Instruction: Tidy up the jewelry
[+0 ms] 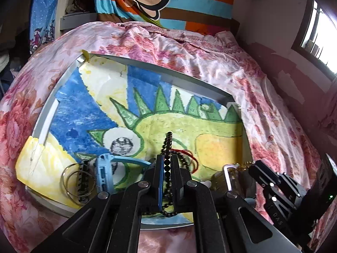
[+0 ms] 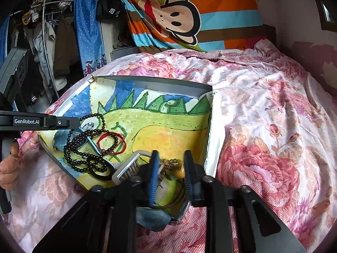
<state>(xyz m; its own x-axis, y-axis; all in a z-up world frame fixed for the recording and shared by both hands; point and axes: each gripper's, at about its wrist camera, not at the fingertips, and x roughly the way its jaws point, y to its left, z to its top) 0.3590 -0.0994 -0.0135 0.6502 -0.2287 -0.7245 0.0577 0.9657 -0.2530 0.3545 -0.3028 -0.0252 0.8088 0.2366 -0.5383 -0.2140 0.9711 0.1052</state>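
Observation:
A grey-framed tray (image 1: 168,76) (image 2: 160,84) lined with a dinosaur drawing lies on the bed and holds the jewelry. My left gripper (image 1: 167,159) (image 2: 78,122) is shut on a strand of the dark bead necklace (image 1: 168,139) (image 2: 84,154), which coils on the drawing. A red cord bracelet (image 1: 192,158) (image 2: 111,143) lies among the beads. At the tray's near right corner my right gripper (image 2: 171,168) (image 1: 258,167) stands open, with a gold chain and amber bead (image 2: 179,168) (image 1: 242,165) loose between its fingers.
A blue watch (image 1: 103,175) and thin metal rings (image 1: 71,181) lie at the tray's near left. A white brush (image 2: 128,166) and a black ring (image 2: 103,174) lie beside the right gripper. Pink floral bedding (image 2: 263,147) surrounds the tray. A hand (image 2: 8,168) holds the left gripper.

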